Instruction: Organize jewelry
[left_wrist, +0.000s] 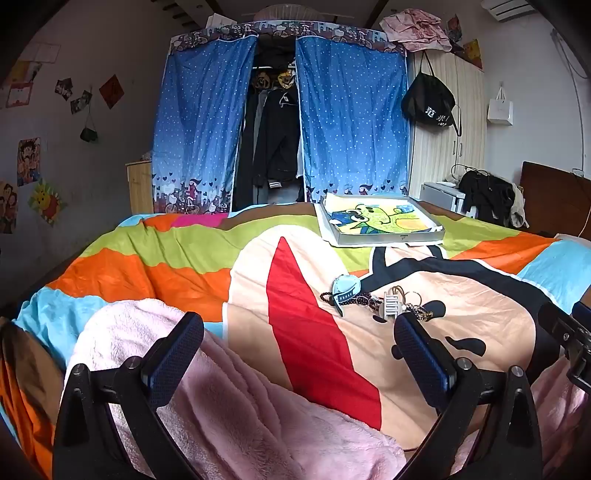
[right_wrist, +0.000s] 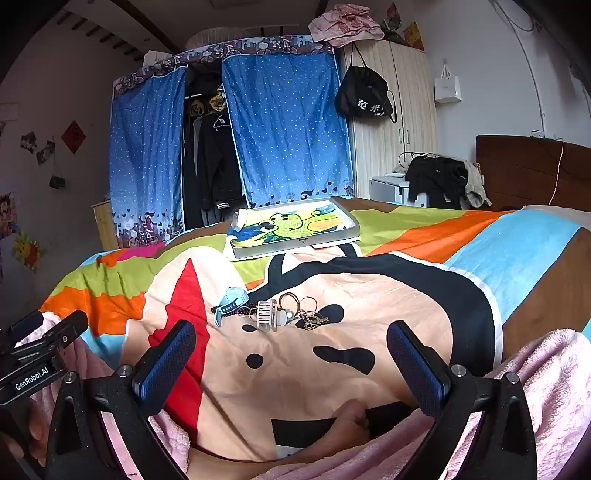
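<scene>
A wide bed covered by a bright cartoon-print cotton sheet (right_wrist: 369, 295) in orange, green, blue and peach filled both views. Far across it lay a shallow grey rectangular tray (right_wrist: 295, 242) lined with a green-and-yellow cartoon drawing, with nothing else visibly in it. A fluffy pink fleece blanket (left_wrist: 229, 406) was bunched along the near edge, under both tools.

The left gripper (left_wrist: 299, 354) and the right gripper (right_wrist: 291, 362) both hovered low over the near part of the bed, each with its blue-padded jaws spread as wide as they go and nothing between them.

Midway between grippers and tray sat the small heap of jewelry (right_wrist: 273, 314): a pale blue plastic wristwatch (right_wrist: 231, 299), a string of dark beads (left_wrist: 354, 301), a white plastic claw hair clip (right_wrist: 266, 314), several thin metal rings (right_wrist: 299, 301) and a brownish chain (right_wrist: 314, 319), all touching or overlapping.

The task looked barely begun, at the reaching stage. The next move probably called for advancing one gripper to the heap and singling out a piece at its edge, the watch or the clip, without dragging the tangled beads along.
</scene>
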